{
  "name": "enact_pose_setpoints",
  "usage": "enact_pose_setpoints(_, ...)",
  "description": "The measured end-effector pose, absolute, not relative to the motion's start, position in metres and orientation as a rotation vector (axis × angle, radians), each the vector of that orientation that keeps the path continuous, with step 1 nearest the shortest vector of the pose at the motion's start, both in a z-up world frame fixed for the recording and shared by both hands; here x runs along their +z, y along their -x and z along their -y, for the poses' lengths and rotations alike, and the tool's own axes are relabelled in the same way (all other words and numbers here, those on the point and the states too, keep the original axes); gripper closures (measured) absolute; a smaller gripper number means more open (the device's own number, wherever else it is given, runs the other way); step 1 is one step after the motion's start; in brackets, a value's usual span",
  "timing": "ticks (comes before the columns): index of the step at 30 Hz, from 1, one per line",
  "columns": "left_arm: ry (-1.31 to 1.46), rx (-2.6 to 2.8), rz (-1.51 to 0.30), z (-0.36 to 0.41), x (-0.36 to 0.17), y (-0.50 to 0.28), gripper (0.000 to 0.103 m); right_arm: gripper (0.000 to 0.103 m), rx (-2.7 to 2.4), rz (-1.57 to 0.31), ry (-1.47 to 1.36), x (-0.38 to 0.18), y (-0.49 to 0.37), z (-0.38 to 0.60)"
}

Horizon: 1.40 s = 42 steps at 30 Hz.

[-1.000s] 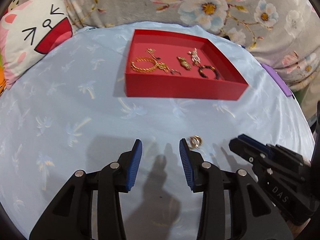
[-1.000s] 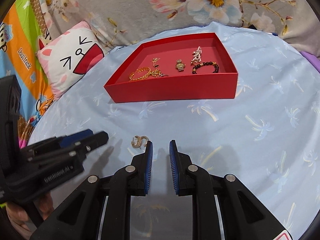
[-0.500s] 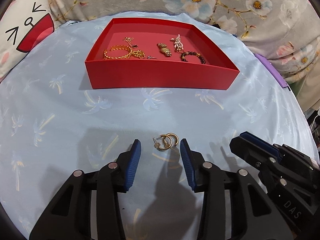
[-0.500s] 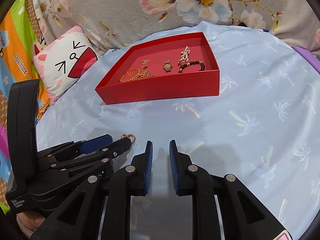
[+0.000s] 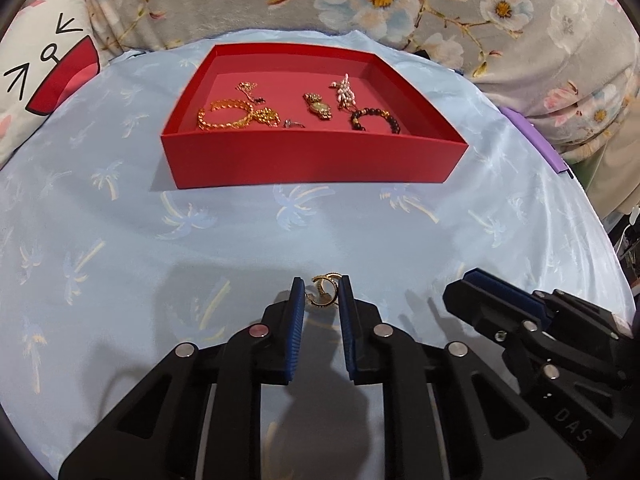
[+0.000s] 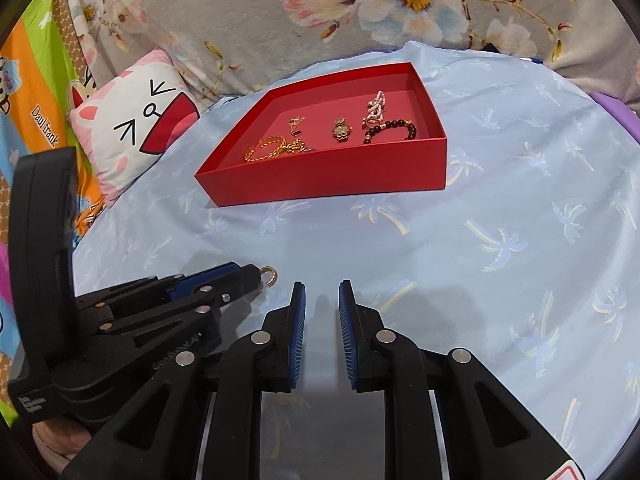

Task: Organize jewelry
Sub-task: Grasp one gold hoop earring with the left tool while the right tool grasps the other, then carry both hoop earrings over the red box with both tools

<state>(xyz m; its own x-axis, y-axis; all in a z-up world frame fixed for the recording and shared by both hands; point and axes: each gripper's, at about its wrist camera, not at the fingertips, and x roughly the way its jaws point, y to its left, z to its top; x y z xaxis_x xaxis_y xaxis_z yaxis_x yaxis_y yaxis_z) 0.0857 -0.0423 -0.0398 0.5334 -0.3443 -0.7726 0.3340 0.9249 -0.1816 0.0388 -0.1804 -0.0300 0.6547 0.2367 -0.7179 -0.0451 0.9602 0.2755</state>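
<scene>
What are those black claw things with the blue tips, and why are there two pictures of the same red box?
Those claws are two grabbing tools; a person holds one in each hand. Each tool carries a camera looking along its fingers, so you get two pictures. One shows the left gripper from behind, the other the right gripper. Both look across a blue cloth with palm trees toward a red tray. In the tray lie a gold chain, a dark bead bracelet and other small pieces. The left gripper's jaws are closing around little gold earrings on the cloth. The right gripper has nothing between its fingers.
</scene>
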Motion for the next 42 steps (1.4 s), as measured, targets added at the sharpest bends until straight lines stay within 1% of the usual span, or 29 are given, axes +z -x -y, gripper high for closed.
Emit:
enact_pose_setpoints(8,0.043,-0.344,-0.879,0.009,-0.017,-0.080,0.087,0.086,0.232,-0.875,-0.225,-0.037,-0.048,0.157)
enact_pose_setpoints(10,0.051,-0.331,-0.879,0.002,-0.016,-0.080,0.087,0.080,0.242,-0.880,-0.215,-0.039,-0.052,0.149)
enact_pose_setpoints(11,0.054,-0.323,-0.879,-0.002,-0.016,-0.080,0.087,0.074,0.244,-0.880,-0.206,-0.039,-0.054,0.145)
enact_pose_setpoints(12,0.057,-0.315,-0.880,-0.005,-0.016,-0.080,0.087,0.074,0.248,-0.880,-0.196,-0.040,-0.056,0.140)
enact_pose_setpoints(22,0.086,-0.289,-0.894,-0.022,-0.022,-0.081,0.087,0.074,0.239,-0.894,-0.122,-0.049,-0.075,0.120)
enact_pose_setpoints(26,0.090,-0.284,-0.897,-0.025,-0.024,-0.082,0.087,0.077,0.226,-0.899,-0.114,-0.052,-0.077,0.120)
enact_pose_setpoints(30,0.087,-0.282,-0.897,-0.024,-0.024,-0.082,0.087,0.088,0.208,-0.900,-0.097,-0.053,-0.079,0.121)
enact_pose_setpoints(36,0.086,-0.286,-0.899,-0.022,-0.024,-0.082,0.087,0.088,0.205,-0.898,-0.105,-0.051,-0.078,0.126)
enact_pose_setpoints(42,0.080,-0.291,-0.888,-0.016,-0.016,-0.085,0.087,0.089,0.186,-0.853,-0.118,-0.033,-0.070,0.140)
